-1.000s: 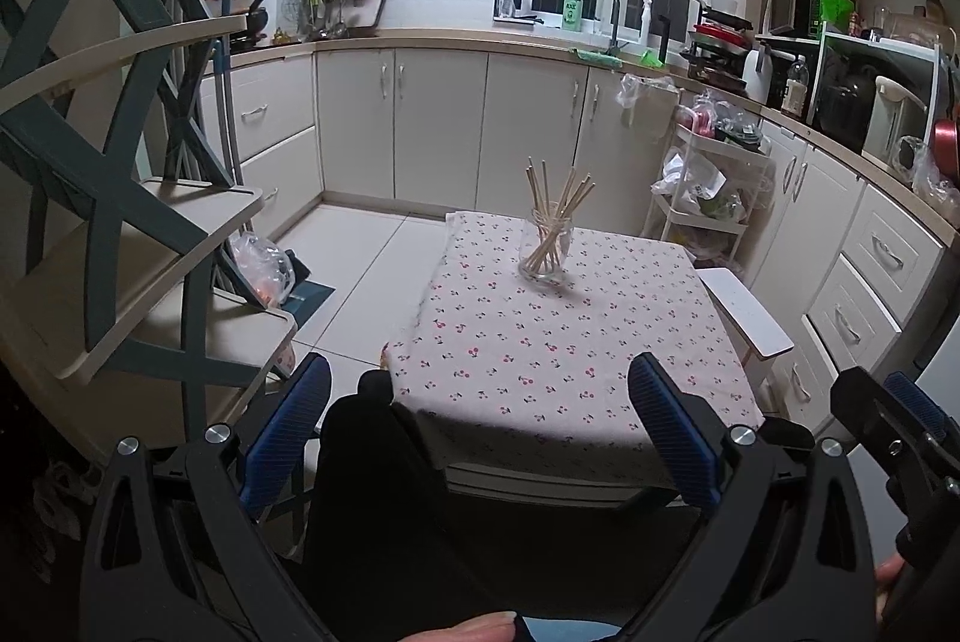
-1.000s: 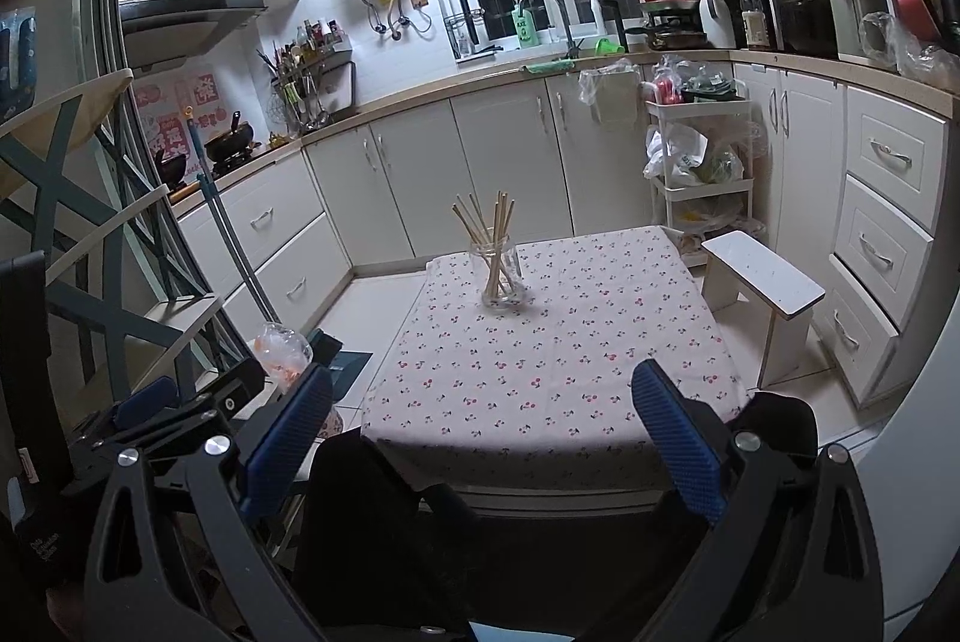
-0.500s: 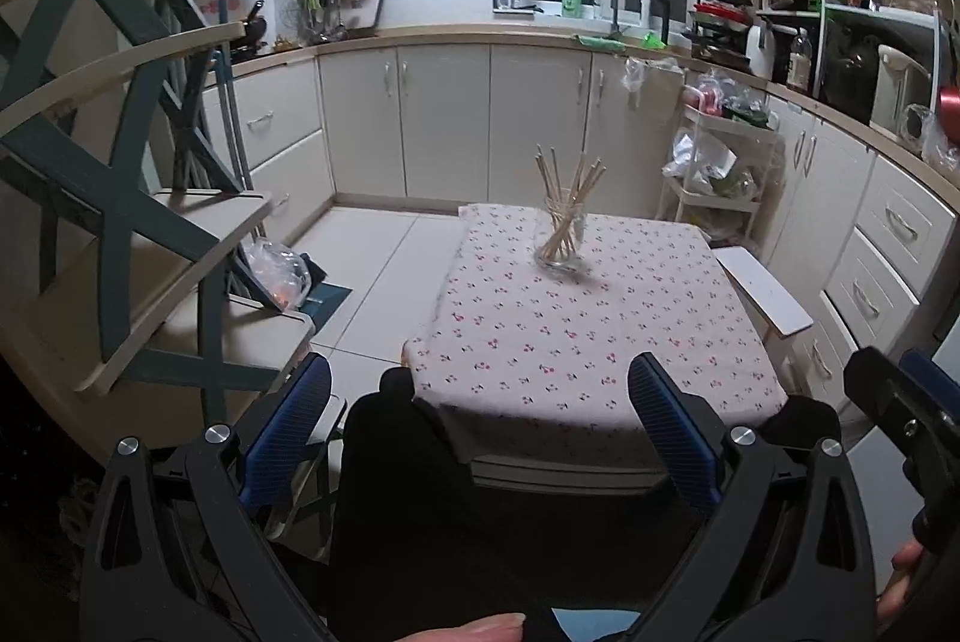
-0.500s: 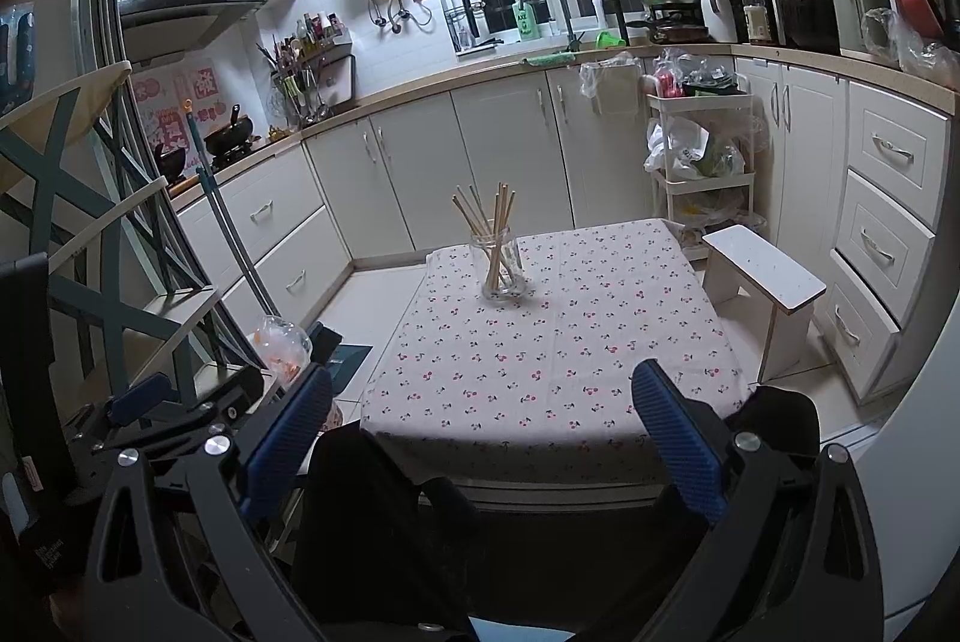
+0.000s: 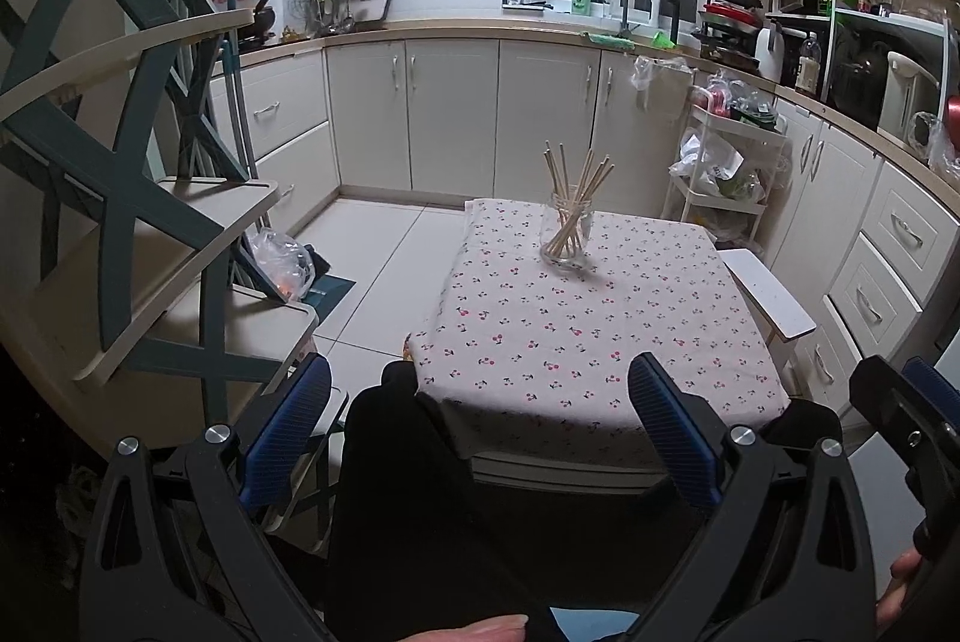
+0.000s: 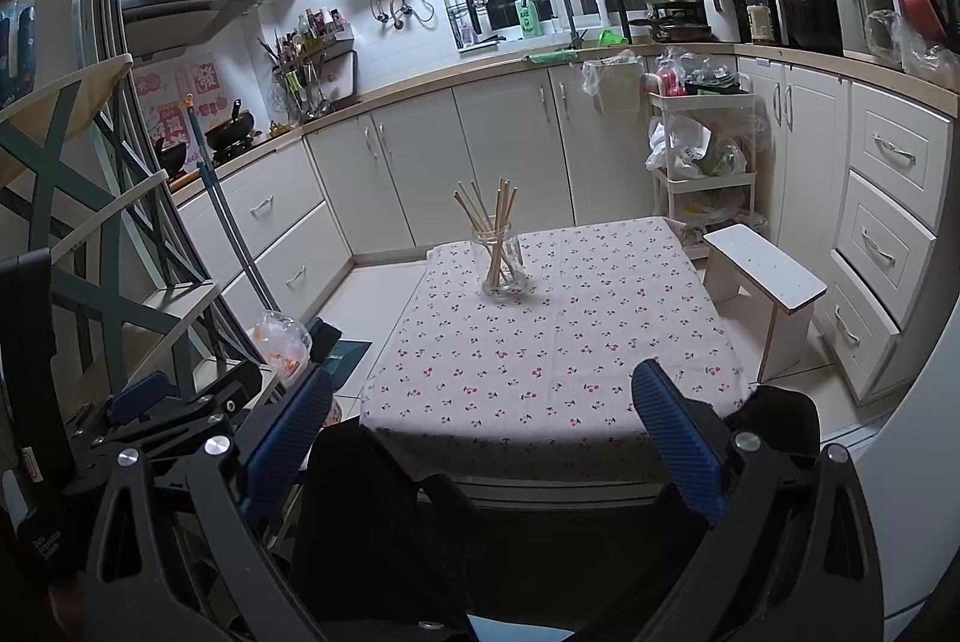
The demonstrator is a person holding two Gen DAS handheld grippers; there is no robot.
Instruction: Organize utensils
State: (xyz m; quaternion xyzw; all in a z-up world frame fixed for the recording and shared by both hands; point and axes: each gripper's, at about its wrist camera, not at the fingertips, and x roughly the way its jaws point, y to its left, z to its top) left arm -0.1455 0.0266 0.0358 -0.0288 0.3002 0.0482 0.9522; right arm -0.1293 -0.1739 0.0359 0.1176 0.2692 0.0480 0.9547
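While both tools hang back from the near edge of the small table under its cherry-print cloth [image 5: 576, 336], the left gripper [image 5: 480, 417] and right gripper [image 6: 483, 417] gape wide and empty. Pale wooden chopsticks [image 5: 573, 189] stand fanned in a clear glass jar [image 6: 501, 267] near the far edge, upright, probably already sorted.

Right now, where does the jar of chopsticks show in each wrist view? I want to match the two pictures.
Left wrist: jar just right of centre, on the far part of the table.
Right wrist: jar at centre, on the table's far left part.
Shared landmark: the white stool at the table's right side.
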